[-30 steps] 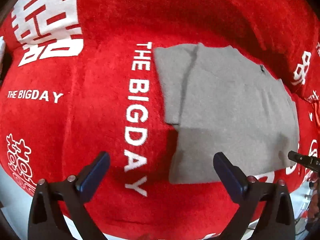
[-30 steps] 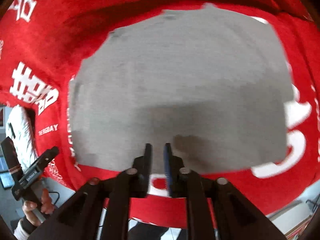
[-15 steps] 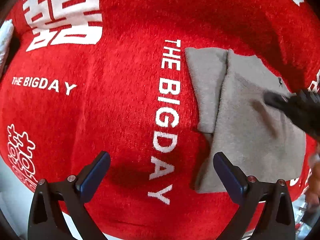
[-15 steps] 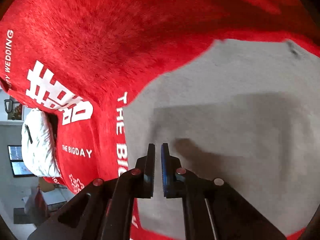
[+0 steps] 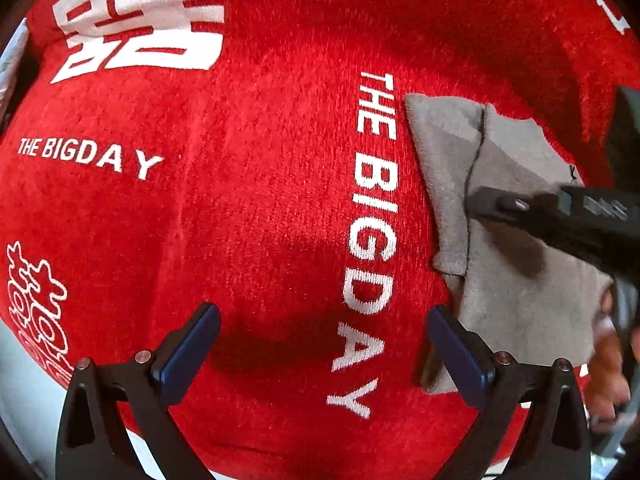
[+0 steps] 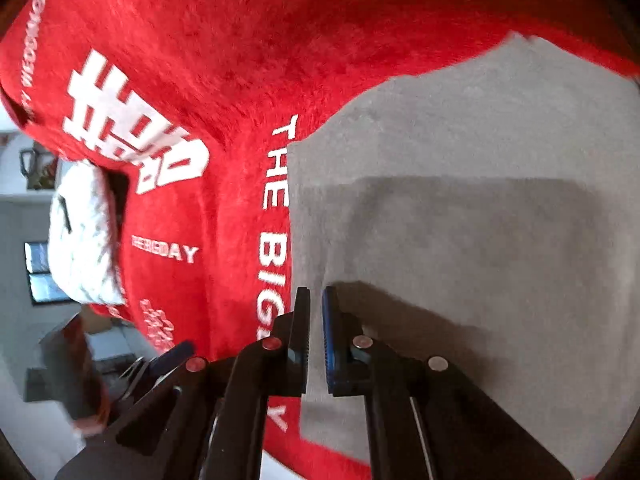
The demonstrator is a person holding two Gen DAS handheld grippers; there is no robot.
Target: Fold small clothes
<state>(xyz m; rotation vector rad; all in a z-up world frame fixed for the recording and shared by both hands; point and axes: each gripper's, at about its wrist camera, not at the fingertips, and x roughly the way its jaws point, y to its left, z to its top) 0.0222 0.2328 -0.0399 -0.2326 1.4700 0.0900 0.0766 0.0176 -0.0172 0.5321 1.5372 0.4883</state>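
A small grey garment [image 5: 516,280] lies flat on a red cloth with white lettering [image 5: 248,184]; a narrow flap [image 5: 444,168] is folded over along its left side. My left gripper [image 5: 323,320] points straight down over the bare red cloth just left of the garment, open, with nothing between its fingers. My right gripper [image 6: 316,300] hovers tilted over the garment [image 6: 460,220] near its left edge, shut, with no cloth caught between its pads. In the left wrist view the right gripper [image 5: 480,202] reaches in from the right above the garment.
A white crumpled bundle [image 6: 80,236] sits past the red cloth's far left end. The cloth's near edge drops to a pale floor [image 5: 24,380]. A person's hand [image 5: 604,376] holds the right gripper at the lower right.
The right gripper swept left across the garment to its left edge and its jaws closed from slightly apart. The left gripper shifted left, so the garment now sits at the right of its view.
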